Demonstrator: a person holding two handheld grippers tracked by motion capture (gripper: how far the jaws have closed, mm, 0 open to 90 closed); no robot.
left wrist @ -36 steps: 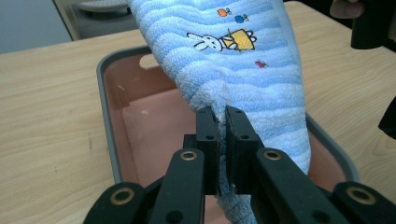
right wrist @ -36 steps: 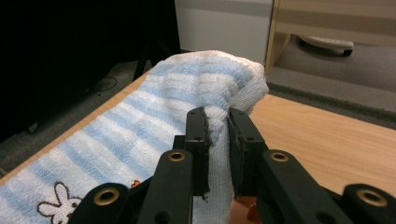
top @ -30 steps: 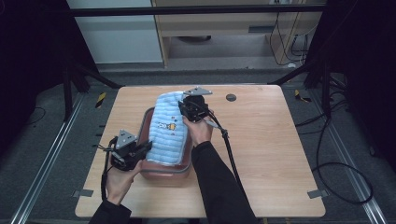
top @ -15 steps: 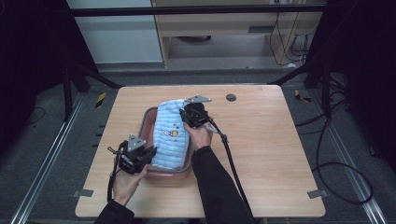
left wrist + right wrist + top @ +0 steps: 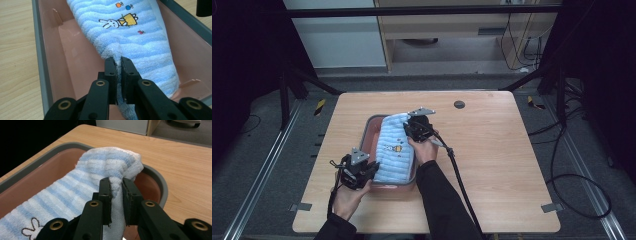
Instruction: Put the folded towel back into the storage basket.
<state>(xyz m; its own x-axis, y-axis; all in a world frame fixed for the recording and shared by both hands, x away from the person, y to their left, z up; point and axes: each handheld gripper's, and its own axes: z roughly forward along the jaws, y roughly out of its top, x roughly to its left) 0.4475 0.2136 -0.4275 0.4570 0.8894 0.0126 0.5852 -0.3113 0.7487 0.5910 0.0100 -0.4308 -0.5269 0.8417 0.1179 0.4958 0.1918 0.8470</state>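
From above, the left gripper (image 5: 368,169) pinches the near end of the blue striped towel (image 5: 394,147) lying along the pink tub (image 5: 368,131), while the right gripper (image 5: 416,131) pinches its far end. The left gripper view adds a rabbit print (image 5: 117,22). The right gripper view shows a fold clamped above the tub's rim.

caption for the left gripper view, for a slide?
Left gripper shut on a fold of the blue striped towel, held over the pink bin.

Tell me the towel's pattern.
Light blue and white wavy stripes with a small rabbit picture on the towel; the left gripper view shows it best.
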